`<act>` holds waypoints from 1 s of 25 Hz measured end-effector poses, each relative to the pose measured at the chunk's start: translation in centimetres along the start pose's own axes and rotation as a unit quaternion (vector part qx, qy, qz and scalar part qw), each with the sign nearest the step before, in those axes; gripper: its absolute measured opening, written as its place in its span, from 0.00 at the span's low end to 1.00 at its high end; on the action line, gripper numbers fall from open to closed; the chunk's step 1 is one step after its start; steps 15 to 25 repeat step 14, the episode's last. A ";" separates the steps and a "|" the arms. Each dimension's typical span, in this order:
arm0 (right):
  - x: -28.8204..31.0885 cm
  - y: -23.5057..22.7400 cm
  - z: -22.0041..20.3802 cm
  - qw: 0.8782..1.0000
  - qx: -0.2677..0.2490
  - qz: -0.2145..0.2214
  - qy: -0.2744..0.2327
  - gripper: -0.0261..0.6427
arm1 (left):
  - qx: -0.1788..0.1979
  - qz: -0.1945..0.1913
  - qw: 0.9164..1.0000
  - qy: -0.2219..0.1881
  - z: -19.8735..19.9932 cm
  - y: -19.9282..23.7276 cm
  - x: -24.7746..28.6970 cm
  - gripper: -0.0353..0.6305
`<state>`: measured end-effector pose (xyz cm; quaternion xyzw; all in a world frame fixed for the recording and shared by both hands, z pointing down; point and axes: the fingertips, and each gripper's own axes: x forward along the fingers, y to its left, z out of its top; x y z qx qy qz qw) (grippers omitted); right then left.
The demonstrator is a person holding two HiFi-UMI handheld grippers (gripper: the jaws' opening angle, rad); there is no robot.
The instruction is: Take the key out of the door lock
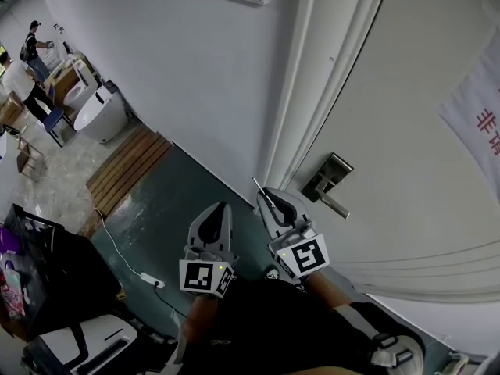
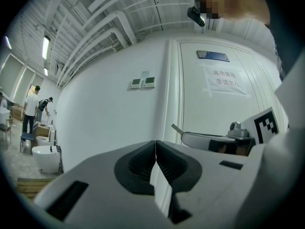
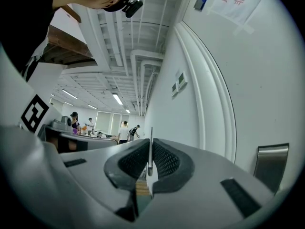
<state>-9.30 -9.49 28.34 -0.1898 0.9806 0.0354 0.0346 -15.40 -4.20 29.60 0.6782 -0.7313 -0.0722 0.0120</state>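
The right gripper (image 3: 150,162) is clenched on the key (image 3: 151,133). The thin metal blade stands edge-on between the ribbed pads (image 3: 166,160), and its tip pokes out past them. In the head view the blade juts from the jaws just left of the door lock (image 1: 328,180) and touches neither the lock nor the white door (image 1: 406,69). The key therefore looks to be already out of the lock, with the pull itself done. The keyhole is too small to make out.

The left gripper (image 1: 217,213) is closed on nothing, its pads meeting with no gap. It is further left of the lock than the right gripper, and the two sit just beside each other, low in front of the door frame (image 1: 312,92).

What remains is probably to carry the key clear:
- Keep the clamp firm, since a thin blade held by its flat faces could pivot or slide if the grip eases.
- Draw it back along its own length, away from the lock, not sideways, so the tip does not rake the lever handle (image 1: 334,203) below the lock plate.
- Keep the left gripper out of the way; it has no job here.

A paper notice (image 1: 476,123) hangs on the door, well to the right of the lock and above it.
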 end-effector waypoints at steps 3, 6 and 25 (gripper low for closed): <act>0.0 -0.1 -0.1 1.000 0.003 0.000 0.000 0.08 | -0.001 0.001 1.000 0.001 -0.1 0.1 0.0 0.09; 0.0 -0.1 -0.1 1.000 0.004 -0.001 0.001 0.08 | -0.001 0.003 1.000 0.003 -0.3 0.2 0.0 0.09; 0.1 -0.4 -0.2 1.000 0.006 -0.003 -0.002 0.08 | -0.001 0.007 1.000 0.006 -0.5 0.5 0.1 0.09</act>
